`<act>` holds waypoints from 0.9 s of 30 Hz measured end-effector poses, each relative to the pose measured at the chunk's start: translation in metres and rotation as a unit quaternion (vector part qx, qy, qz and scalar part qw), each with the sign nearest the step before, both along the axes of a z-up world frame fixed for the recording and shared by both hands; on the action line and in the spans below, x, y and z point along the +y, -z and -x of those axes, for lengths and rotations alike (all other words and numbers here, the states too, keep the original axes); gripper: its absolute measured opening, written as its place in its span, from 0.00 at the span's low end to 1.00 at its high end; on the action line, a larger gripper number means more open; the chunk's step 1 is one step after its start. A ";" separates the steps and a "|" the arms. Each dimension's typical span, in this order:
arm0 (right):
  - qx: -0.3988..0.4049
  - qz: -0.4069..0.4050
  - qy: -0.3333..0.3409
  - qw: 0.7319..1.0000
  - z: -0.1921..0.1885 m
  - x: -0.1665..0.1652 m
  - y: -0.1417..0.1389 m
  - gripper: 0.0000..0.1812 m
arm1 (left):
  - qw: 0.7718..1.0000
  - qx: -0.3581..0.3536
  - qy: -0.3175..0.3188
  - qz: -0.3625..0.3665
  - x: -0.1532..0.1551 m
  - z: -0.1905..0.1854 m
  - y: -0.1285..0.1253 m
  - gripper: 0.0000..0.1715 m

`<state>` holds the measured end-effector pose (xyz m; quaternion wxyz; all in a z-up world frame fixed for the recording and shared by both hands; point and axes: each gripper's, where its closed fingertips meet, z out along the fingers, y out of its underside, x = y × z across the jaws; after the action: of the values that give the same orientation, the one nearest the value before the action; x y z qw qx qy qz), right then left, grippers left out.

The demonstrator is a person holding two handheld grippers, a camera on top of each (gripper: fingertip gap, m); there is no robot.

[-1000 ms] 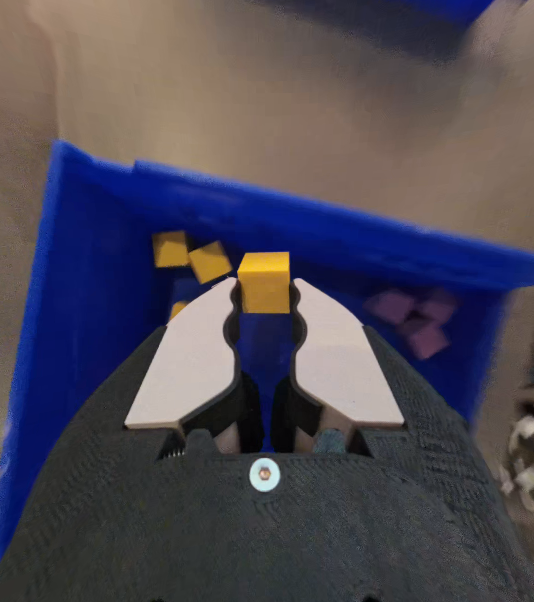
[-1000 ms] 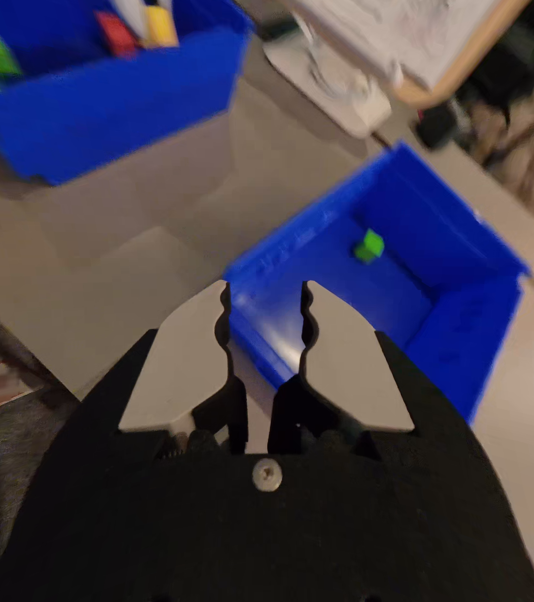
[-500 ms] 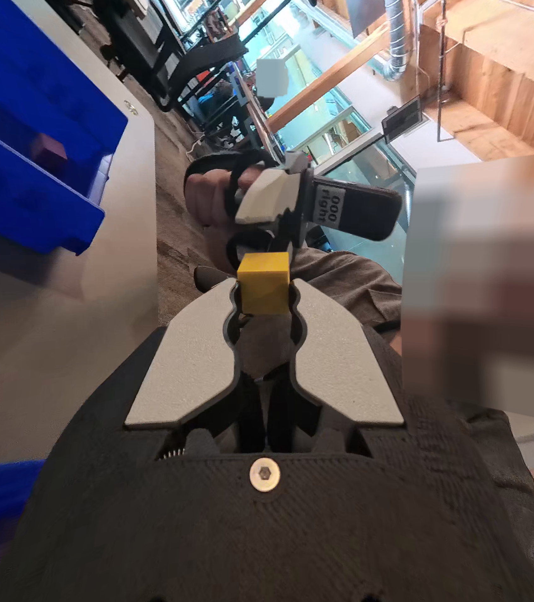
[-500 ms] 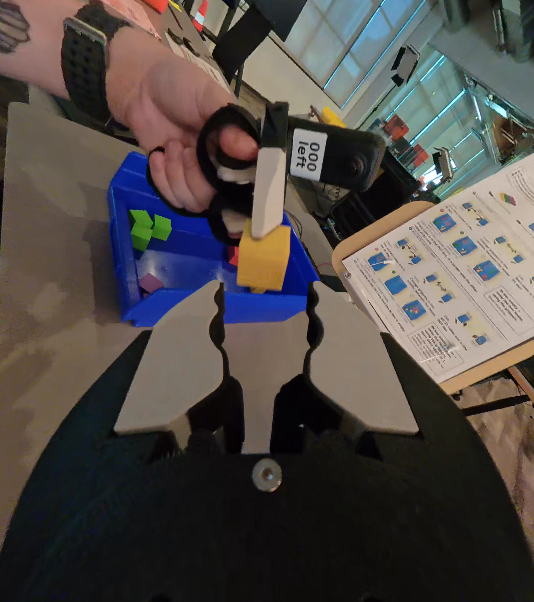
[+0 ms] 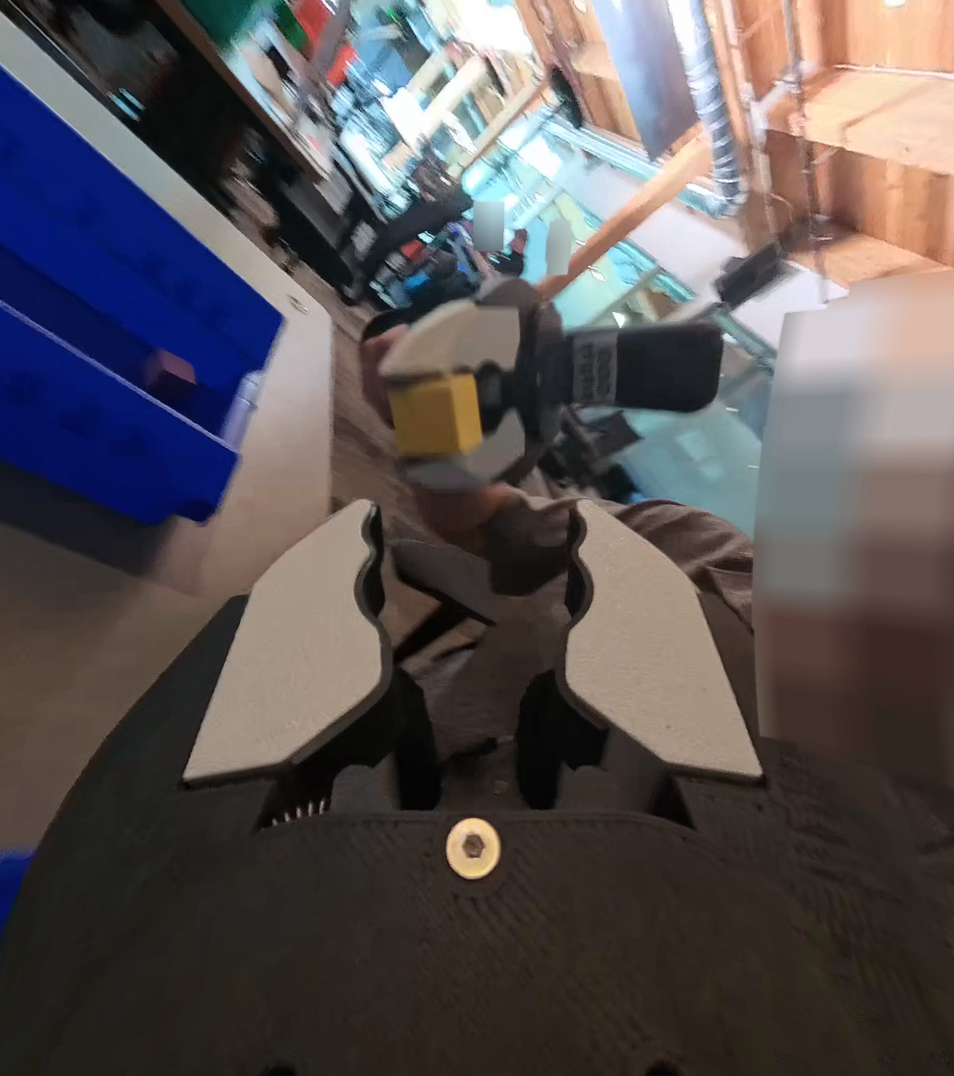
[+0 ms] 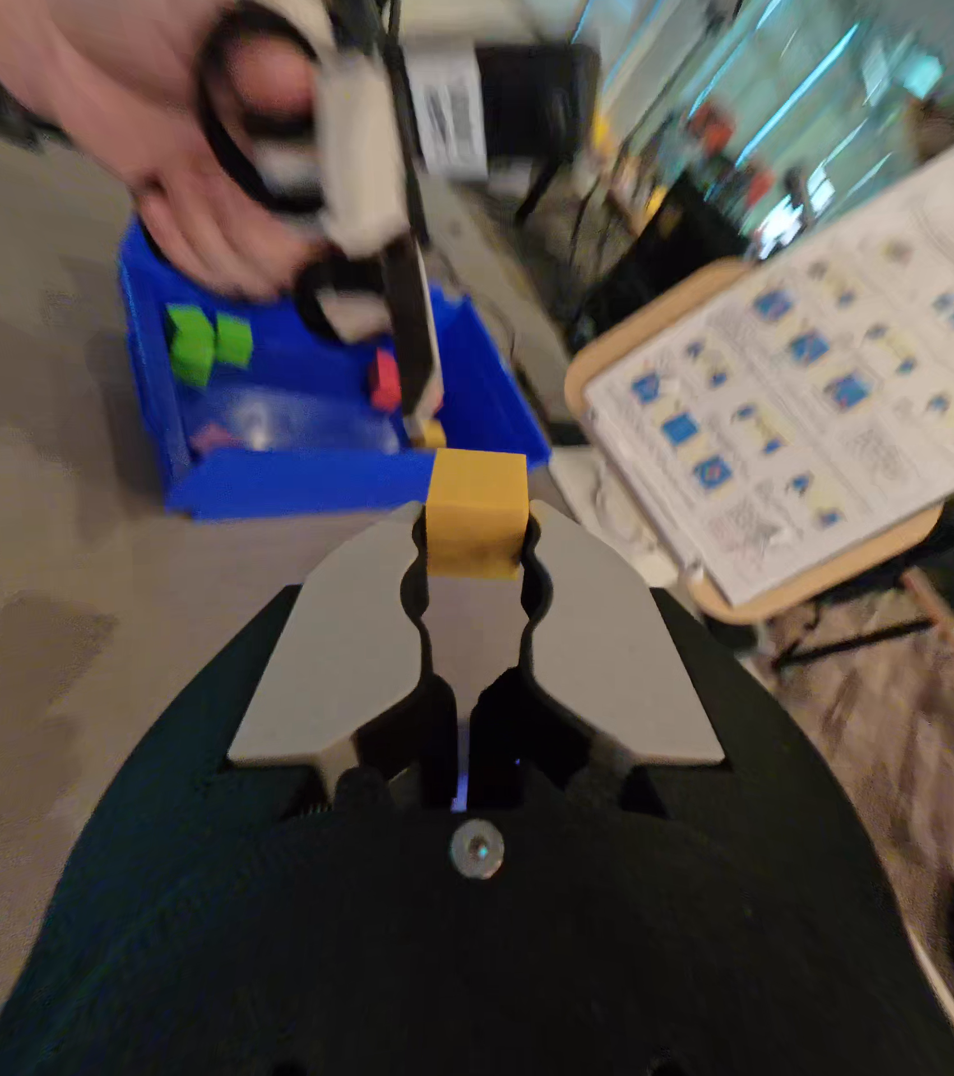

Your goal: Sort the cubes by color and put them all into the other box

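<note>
My right gripper is shut on a yellow cube and holds it in the air at its fingertips. In the left wrist view the same cube sits between the far right gripper's grey fingers. My left gripper is open and empty, a short way back from the cube. It also shows in the right wrist view, blurred and edge-on in a person's hand, above a blue bin.
The blue bin holds green cubes, a red cube and a small yellow one. A printed sheet lies on a round wooden table at the right. Two more blue bins stand at the left, one with a purple cube.
The yellow cube has passed from my left gripper to my right. The left gripper has opened and drawn back. The right gripper has closed on the cube.
</note>
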<state>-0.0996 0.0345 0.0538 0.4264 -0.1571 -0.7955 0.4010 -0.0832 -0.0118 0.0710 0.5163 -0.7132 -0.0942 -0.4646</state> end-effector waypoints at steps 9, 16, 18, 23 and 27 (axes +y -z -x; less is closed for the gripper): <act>-0.356 -0.240 0.161 0.889 0.056 0.211 0.077 0.16 | 0.978 0.167 -0.124 -0.003 -0.059 0.013 -0.015 0.29; -0.485 -0.267 0.211 0.806 0.083 0.271 0.163 0.16 | 0.974 0.154 -0.165 0.011 -0.098 0.019 -0.002 0.26; -0.499 -0.279 0.221 0.790 0.087 0.283 0.177 0.16 | 0.973 0.152 -0.173 0.016 -0.106 0.023 -0.002 0.25; -0.531 -0.297 0.228 0.760 0.090 0.297 0.197 0.17 | 0.967 0.168 -0.190 0.027 -0.119 0.030 -0.003 0.25; -0.551 -0.284 0.228 0.750 0.092 0.294 0.206 0.17 | 0.967 0.164 -0.192 0.025 -0.120 0.034 -0.005 0.25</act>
<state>-0.1911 0.3289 -0.1520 0.0176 -0.3996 -0.9100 -0.1090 -0.1177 -0.1322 0.0756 0.5862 -0.7608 -0.1549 -0.2314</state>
